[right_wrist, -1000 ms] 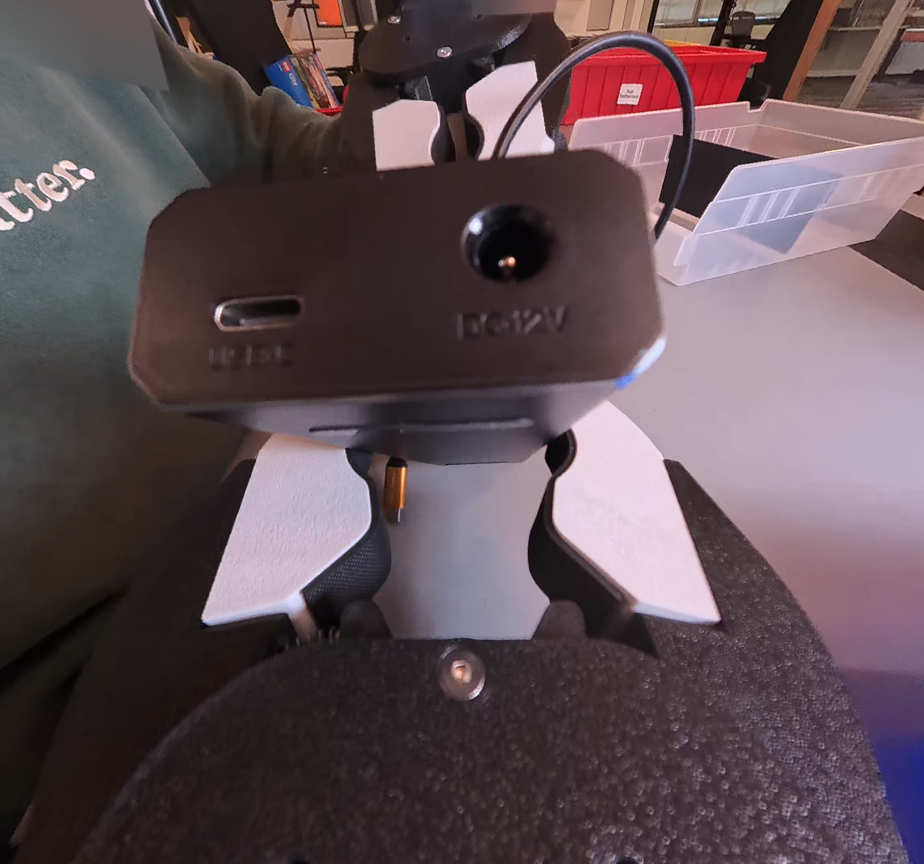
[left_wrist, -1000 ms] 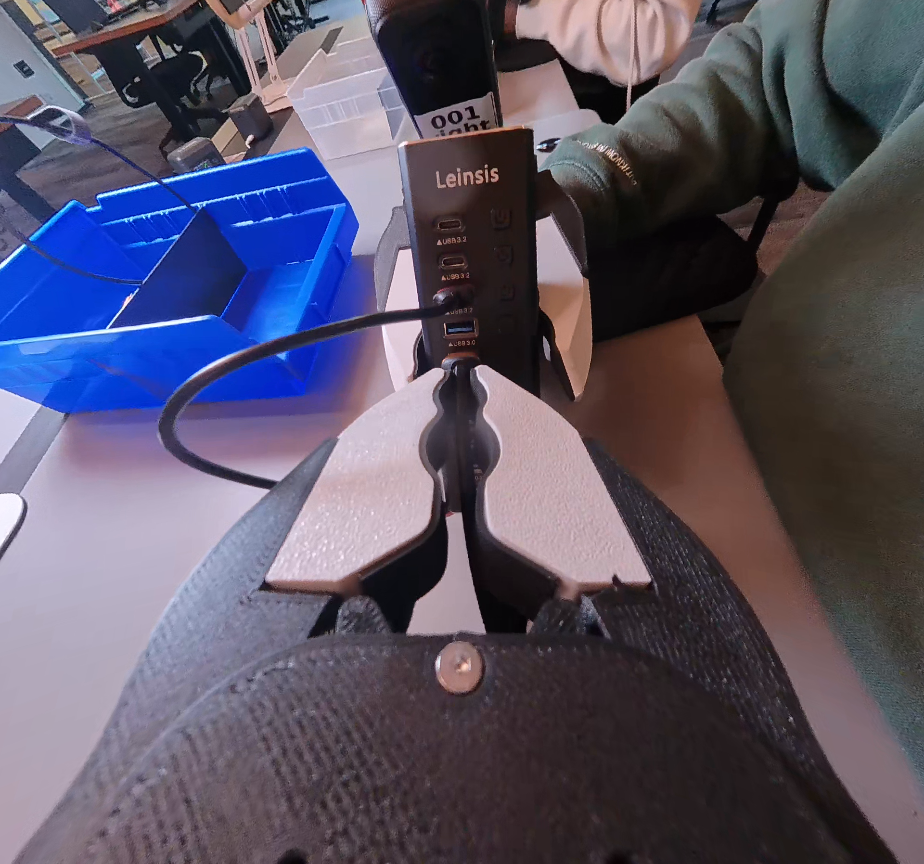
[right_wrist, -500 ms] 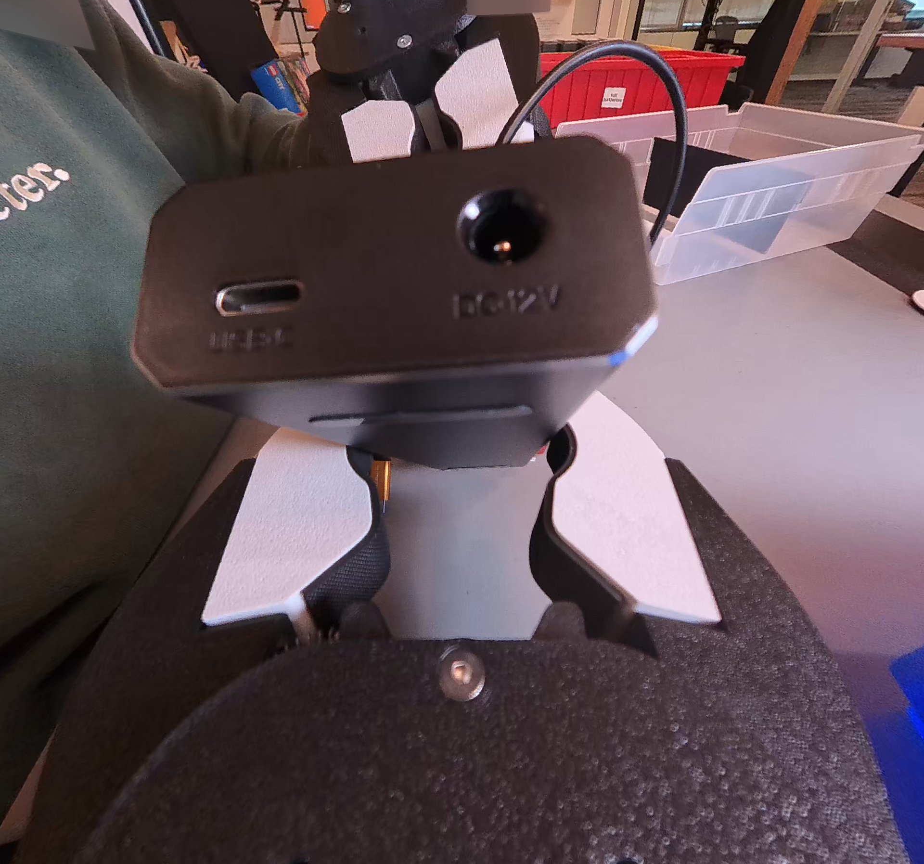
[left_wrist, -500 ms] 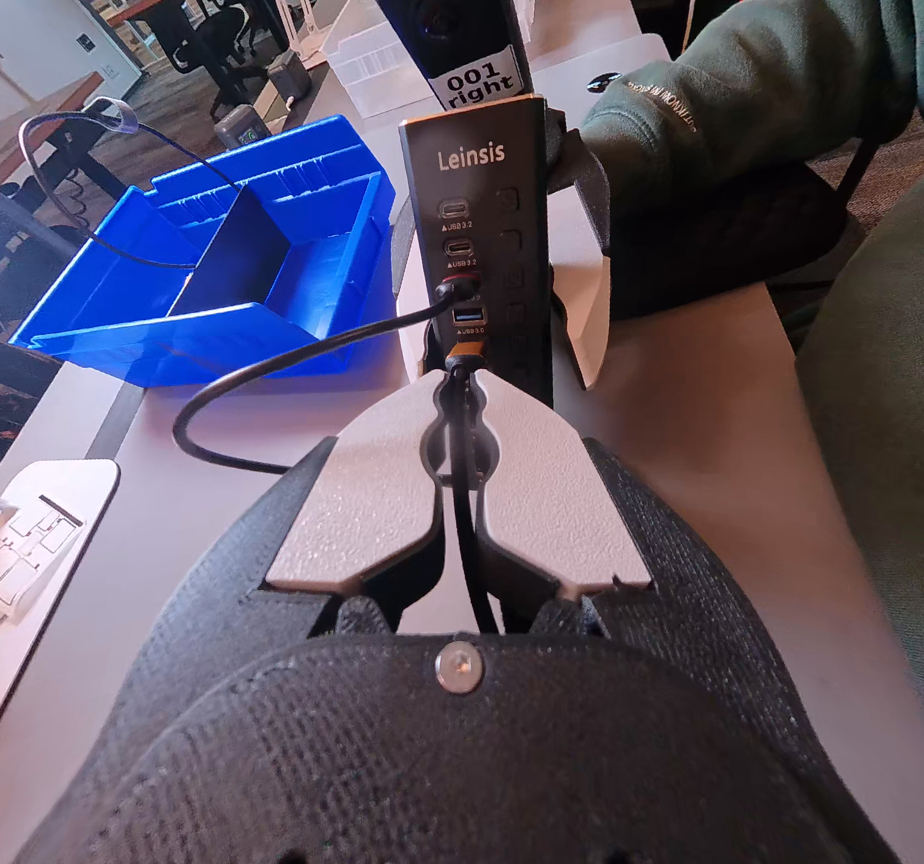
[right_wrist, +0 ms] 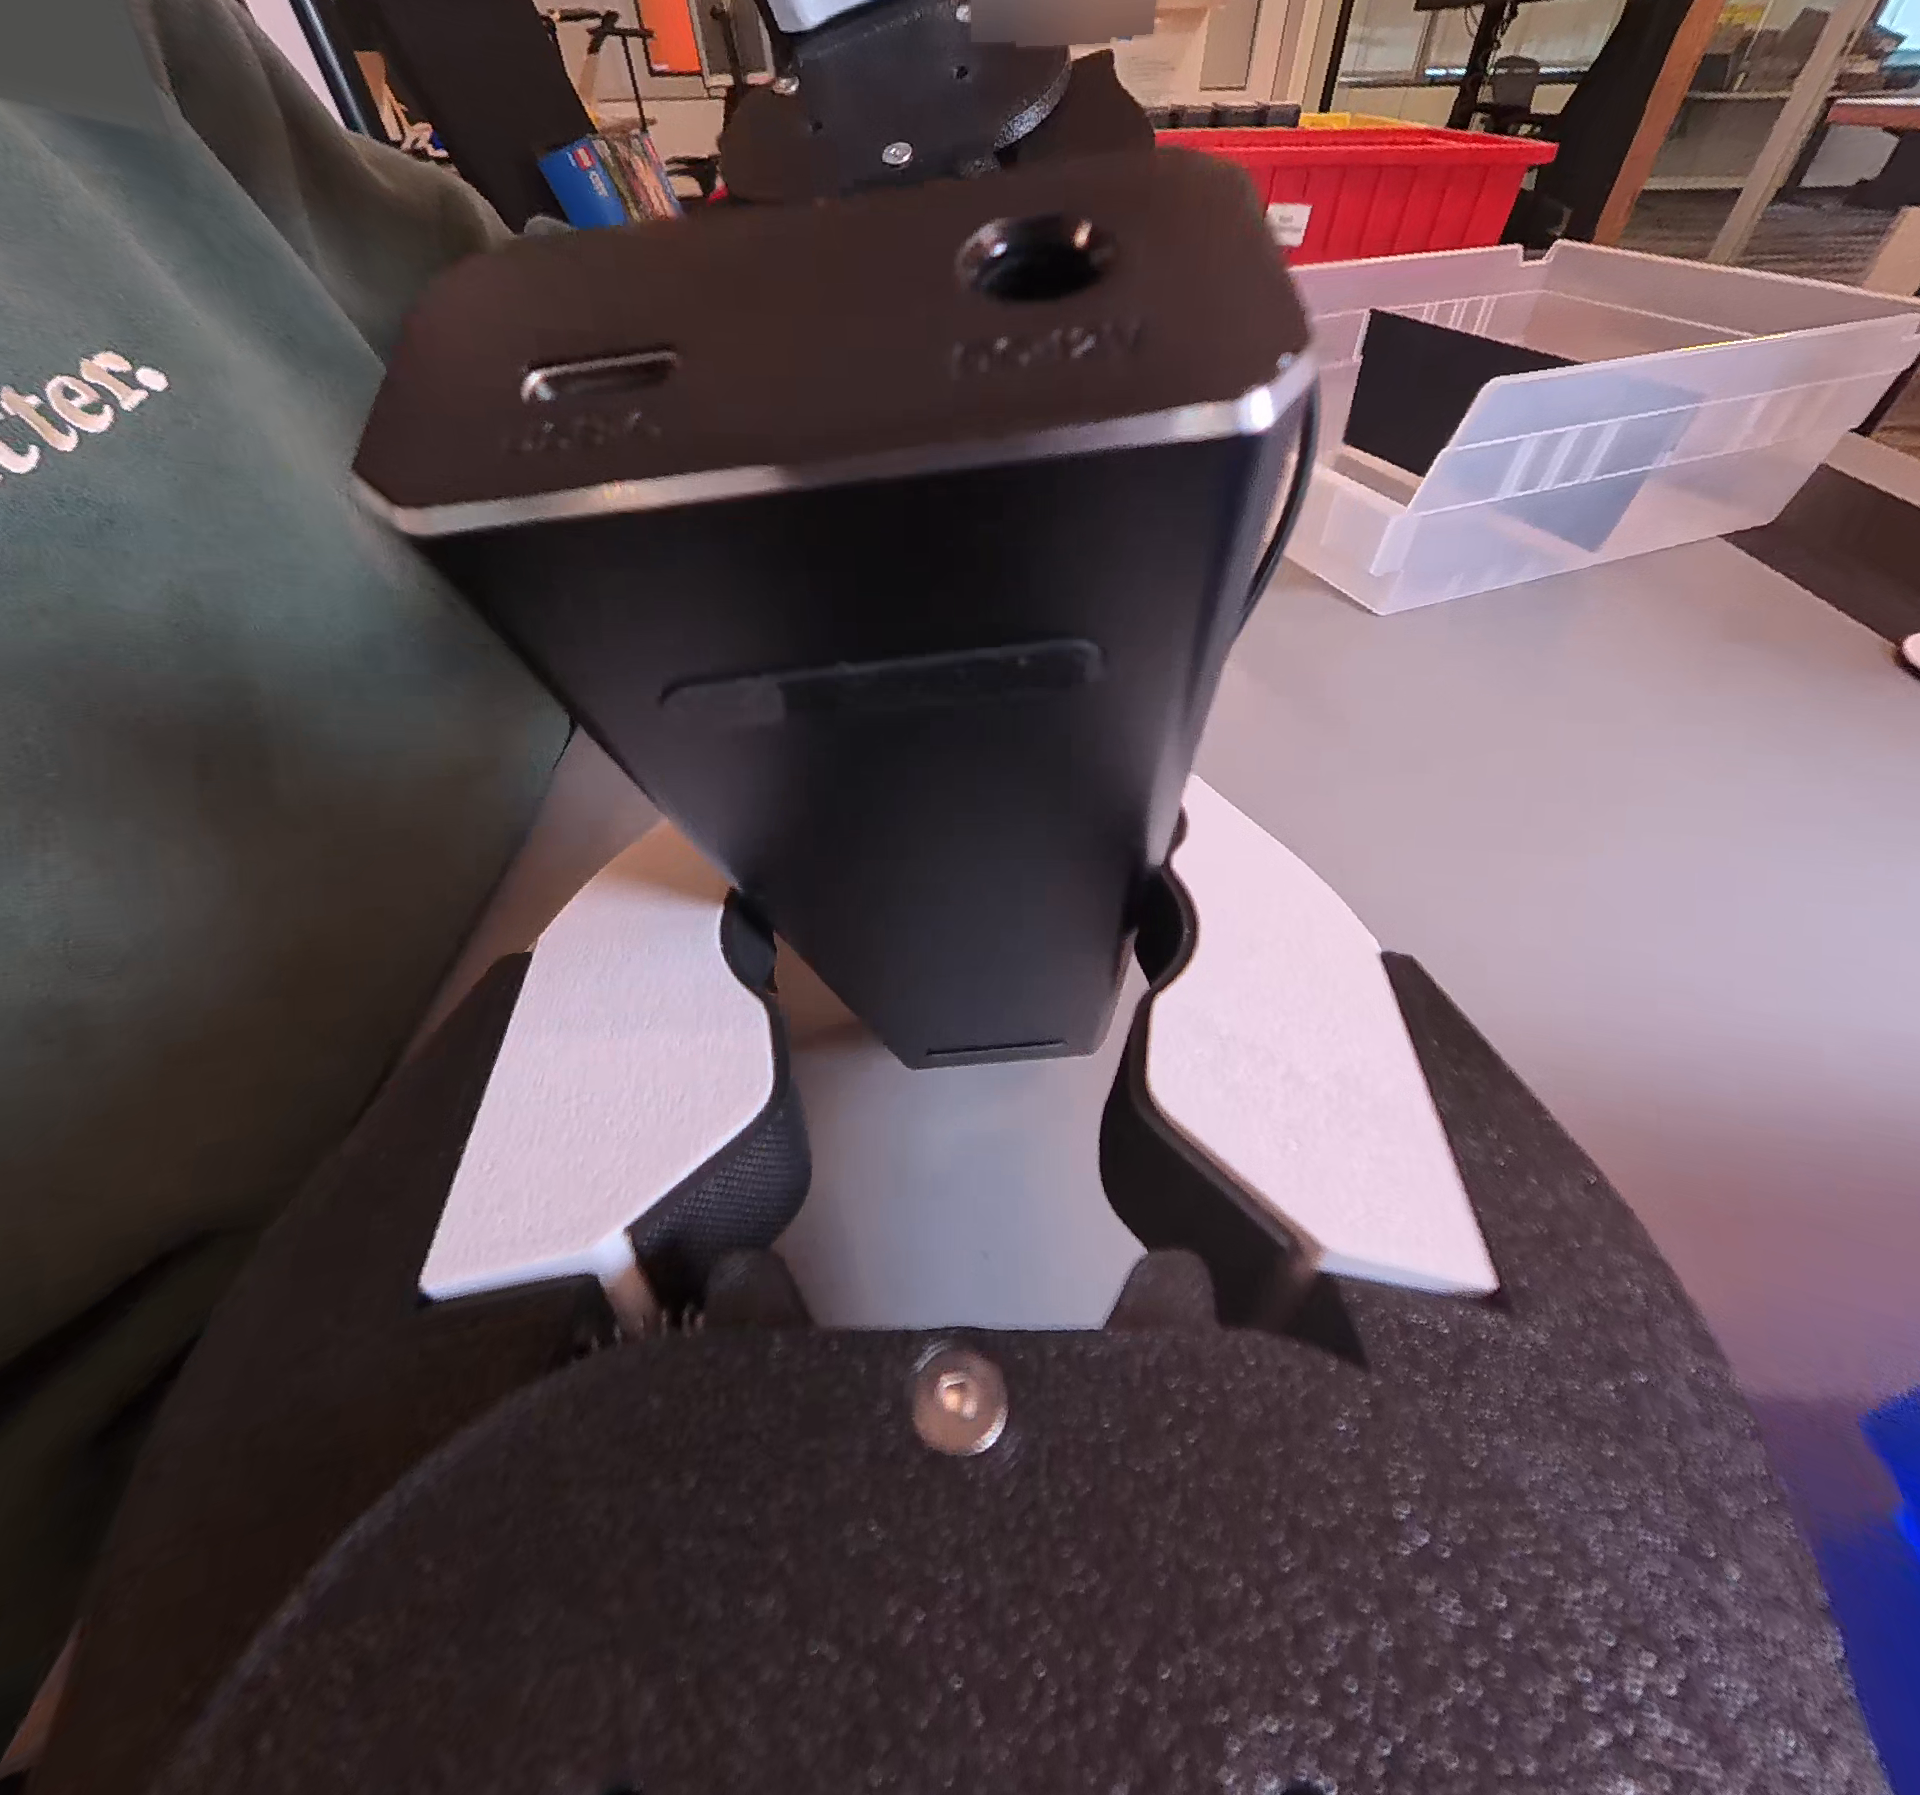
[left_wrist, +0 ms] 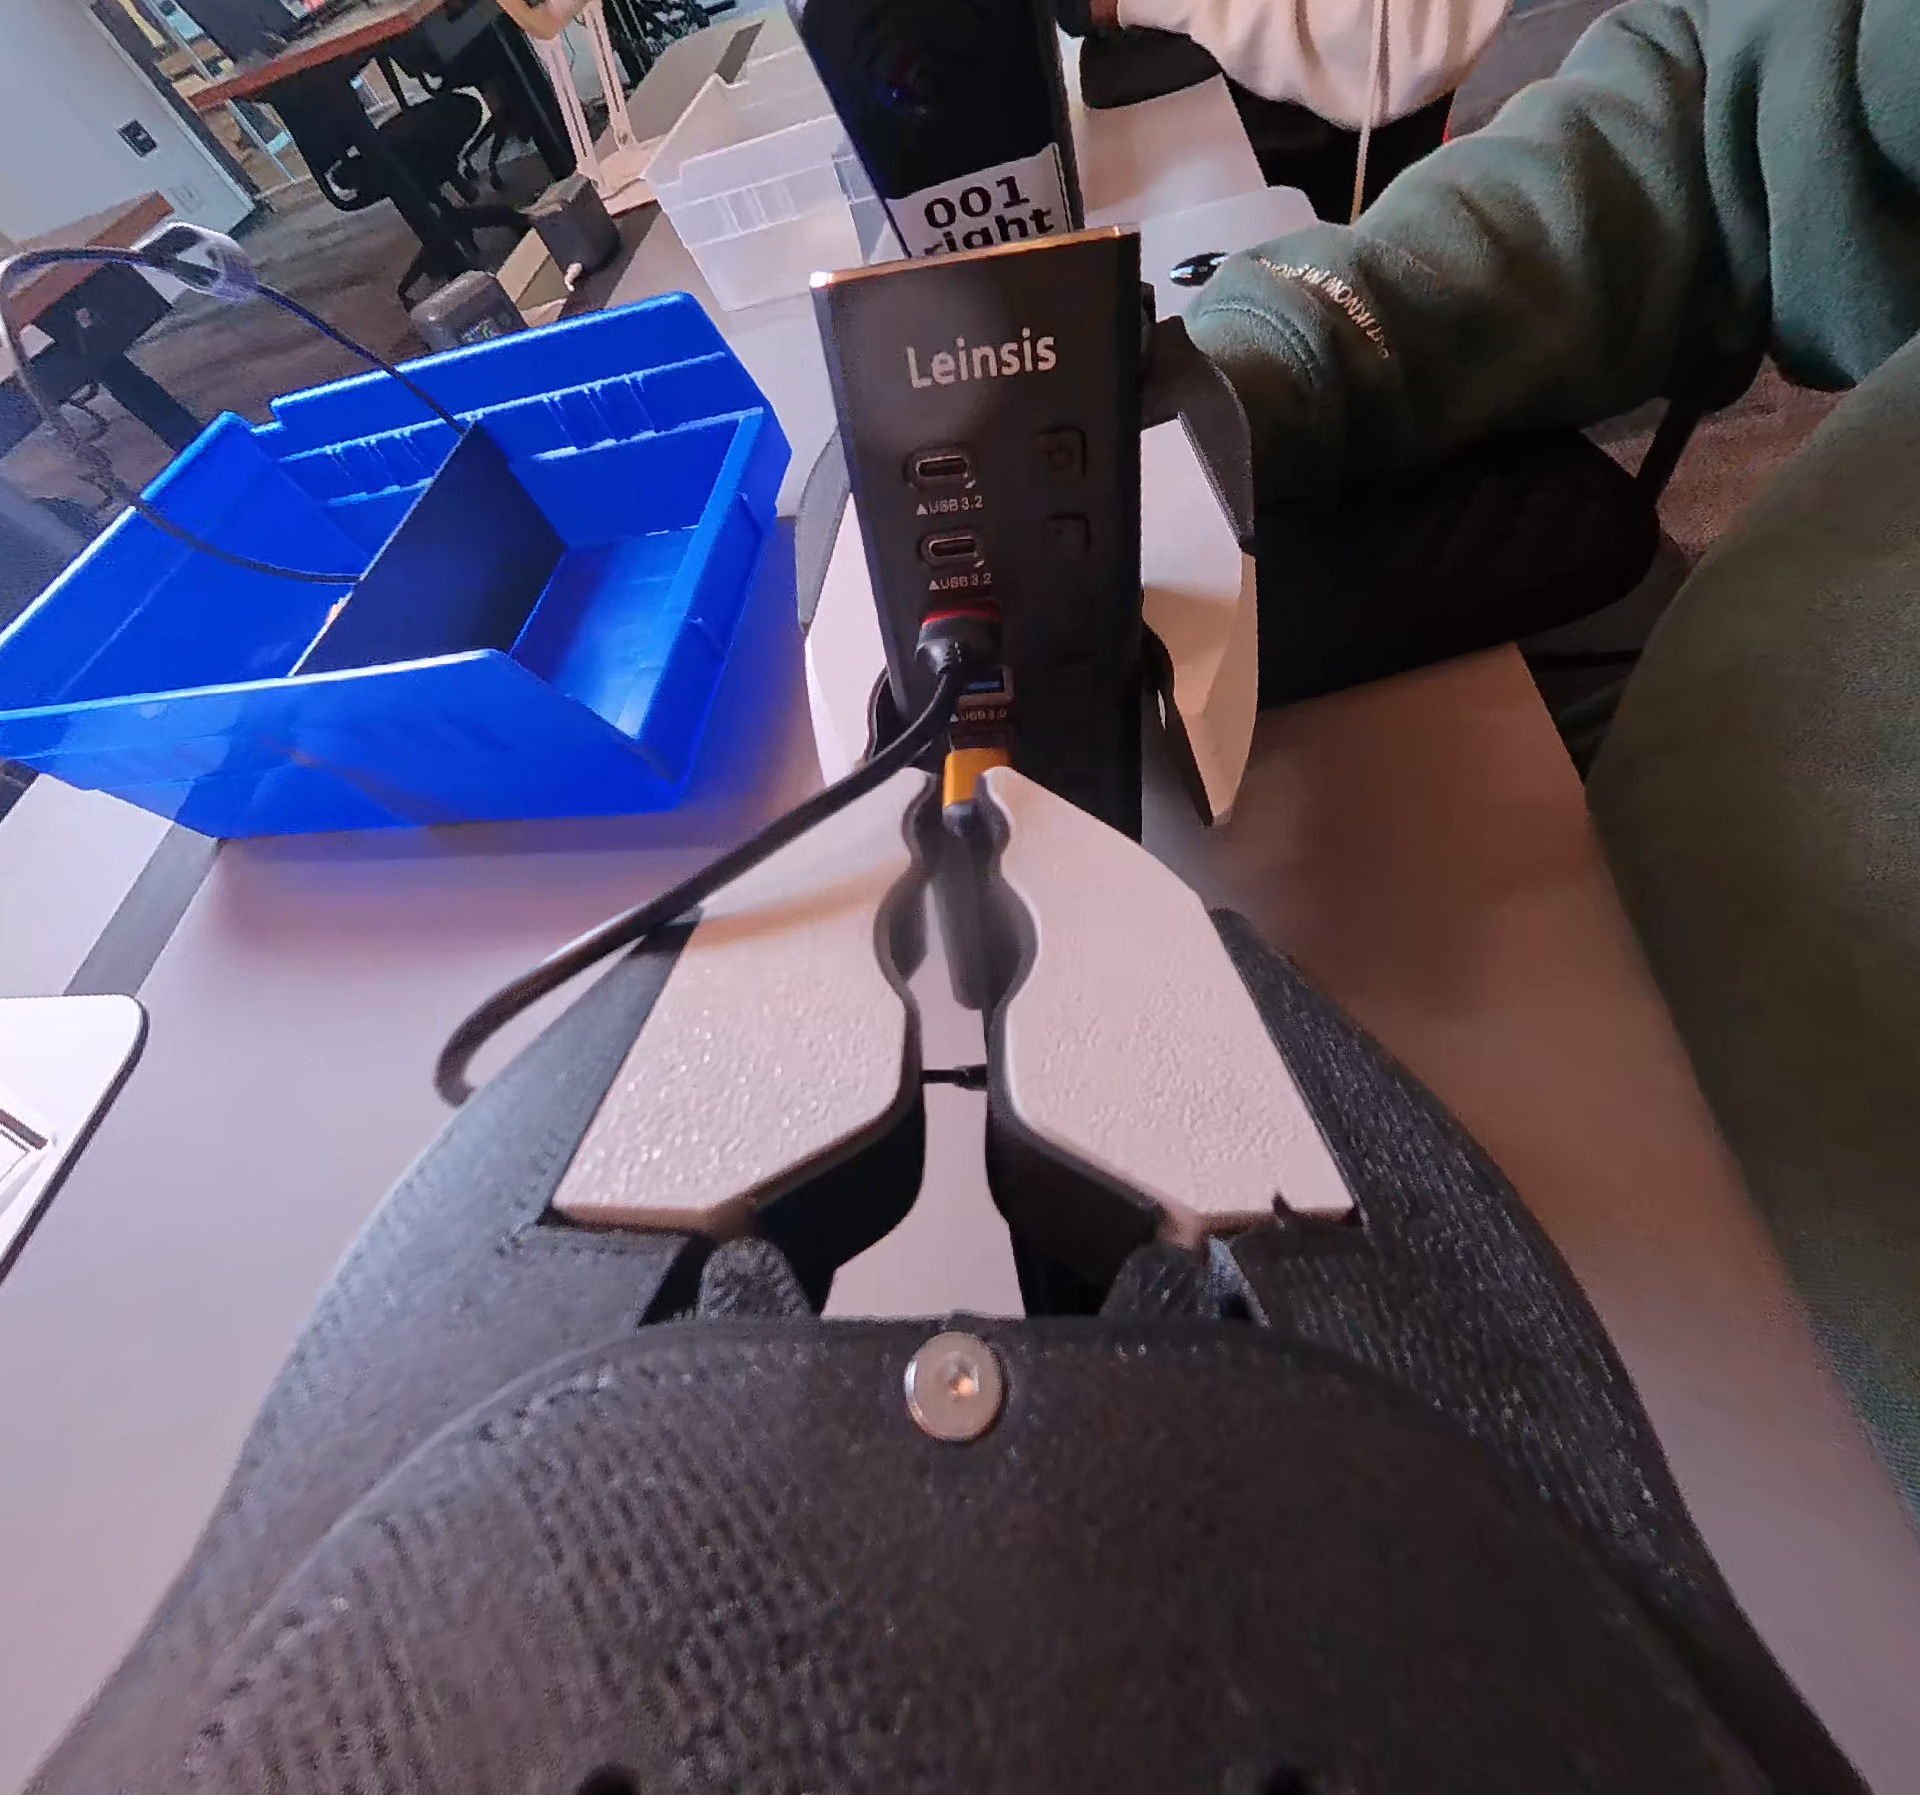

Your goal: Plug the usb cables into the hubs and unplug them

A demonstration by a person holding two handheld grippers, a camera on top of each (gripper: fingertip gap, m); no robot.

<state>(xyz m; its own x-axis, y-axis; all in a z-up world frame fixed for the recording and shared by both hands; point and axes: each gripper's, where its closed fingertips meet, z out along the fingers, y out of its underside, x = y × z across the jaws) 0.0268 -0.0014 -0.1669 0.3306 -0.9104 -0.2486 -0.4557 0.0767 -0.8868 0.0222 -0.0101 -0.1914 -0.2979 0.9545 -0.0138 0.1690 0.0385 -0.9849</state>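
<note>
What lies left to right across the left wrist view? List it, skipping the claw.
white slab at the edge → blue bin → USB hub → green sleeve

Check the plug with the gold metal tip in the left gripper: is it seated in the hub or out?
Out. The plug is pinched in the left gripper, its gold tip bare just short of the hub.
</note>
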